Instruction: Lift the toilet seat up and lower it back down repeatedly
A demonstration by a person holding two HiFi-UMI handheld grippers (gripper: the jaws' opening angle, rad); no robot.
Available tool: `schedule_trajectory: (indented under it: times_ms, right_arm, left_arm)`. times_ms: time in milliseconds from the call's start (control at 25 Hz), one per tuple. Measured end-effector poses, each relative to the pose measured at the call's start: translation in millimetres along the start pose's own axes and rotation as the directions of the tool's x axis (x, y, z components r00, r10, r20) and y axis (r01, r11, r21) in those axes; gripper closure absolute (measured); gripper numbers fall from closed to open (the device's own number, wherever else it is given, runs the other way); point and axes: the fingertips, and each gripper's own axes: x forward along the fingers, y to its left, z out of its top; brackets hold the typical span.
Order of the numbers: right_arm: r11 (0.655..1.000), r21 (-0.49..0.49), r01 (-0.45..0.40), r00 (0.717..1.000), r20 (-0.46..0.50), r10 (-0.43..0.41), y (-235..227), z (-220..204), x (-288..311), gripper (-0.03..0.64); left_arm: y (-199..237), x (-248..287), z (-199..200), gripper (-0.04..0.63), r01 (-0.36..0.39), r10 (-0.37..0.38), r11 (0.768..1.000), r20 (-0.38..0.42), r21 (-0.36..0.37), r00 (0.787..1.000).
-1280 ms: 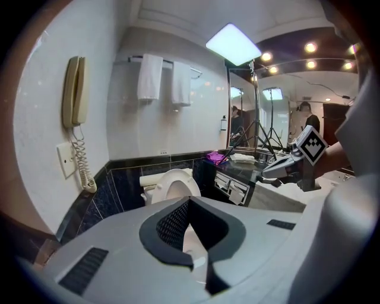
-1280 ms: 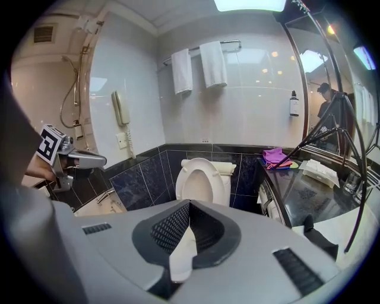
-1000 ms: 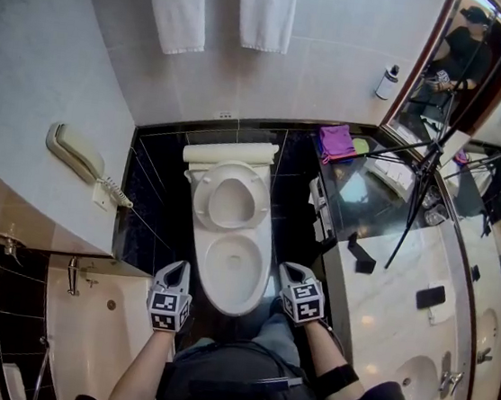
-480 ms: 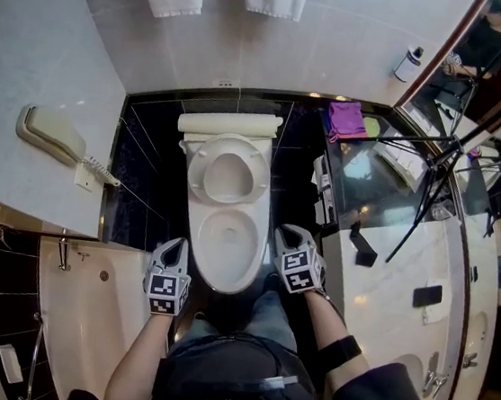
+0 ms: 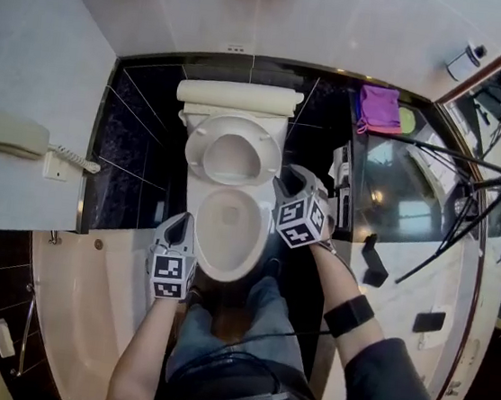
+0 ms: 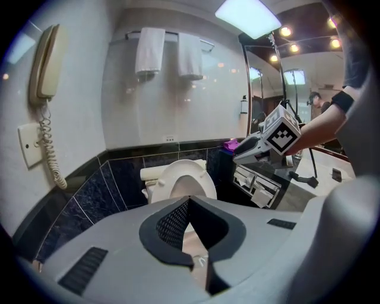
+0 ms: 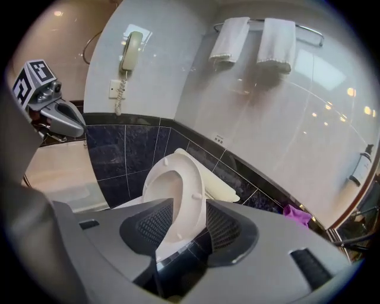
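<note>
Toilet seat [image 5: 232, 158] stands raised against the tank [image 5: 239, 96], its rim between the right tongs [image 5: 286, 186], whose jaws have just been opening and stand spread. Left tongs [image 5: 179, 228], pressed together, hover beside the bowl [image 5: 254, 240].

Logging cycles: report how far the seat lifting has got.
Done: the seat stands raised, upright. In hand: the right gripper has just been opening its jaws, with the seat's rim between them, not gripped. Left: lowering it, probably, and further rounds.
</note>
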Motion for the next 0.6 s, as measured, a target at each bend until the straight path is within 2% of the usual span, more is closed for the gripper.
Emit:
schedule_trajectory:
  times_ms: [360,600]
  right_arm:
    - [0.993,-0.116,-0.017,1.0,0.012,0.019,-26.7,1.3,110.5,0.411]
    - [0.991,-0.132,-0.02,0.999,0.03,0.024,-28.5,4.4,159.8,0.412]
  left_arm:
    - [0.7,83.1,-7.0,0.595,-0.033,0.033,0.999,-0.029,0.022,0.999]
    - [11.3,114.4,-18.6,0.595,-0.059,0.059,0.998,-0.048,0.001,0.997]
